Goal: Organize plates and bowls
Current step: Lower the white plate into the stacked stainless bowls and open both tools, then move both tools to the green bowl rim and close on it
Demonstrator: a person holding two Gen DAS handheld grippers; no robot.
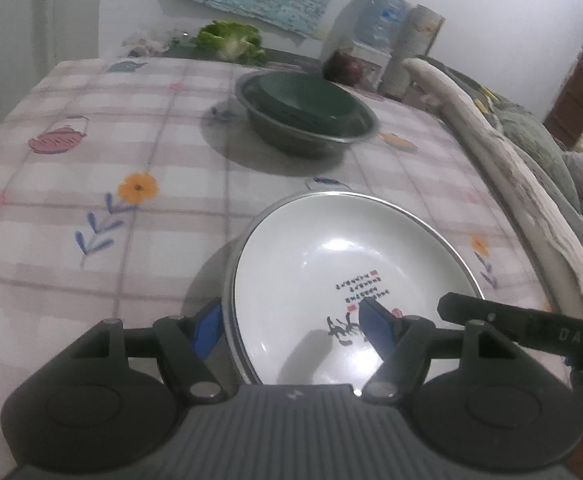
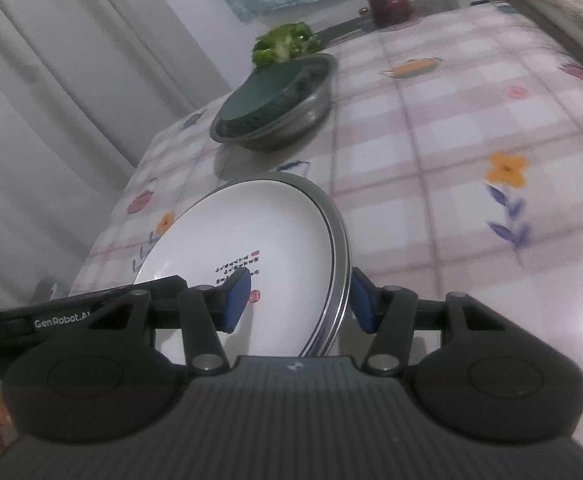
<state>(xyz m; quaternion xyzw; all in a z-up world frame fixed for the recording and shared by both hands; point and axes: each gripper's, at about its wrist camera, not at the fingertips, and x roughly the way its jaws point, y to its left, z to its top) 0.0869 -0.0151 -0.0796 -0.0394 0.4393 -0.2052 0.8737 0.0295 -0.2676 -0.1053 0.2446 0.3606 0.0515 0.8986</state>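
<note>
Left gripper (image 1: 291, 320) is set astride the near-left rim of the white plate (image 1: 343, 264), pads clear of it; right gripper (image 2: 299, 300) likewise straddles the right rim, ungripped; plate stacked on steel ones, count unclear; beyond, one steel bowl (image 1: 311, 140) holds one green plate (image 1: 307, 96); checked tablecloth (image 1: 91, 160) beneath.

my white plate (image 1: 351, 264): glossy glazed ceramic, metal-looking rim | bowl (image 1: 311, 136): dull grey metal | green dish (image 1: 311, 100) in it: matt | my worktop (image 2: 451, 152) cloth: smooth, shiny plastic | my gripper pads (image 2: 237, 300): matt blue
</note>
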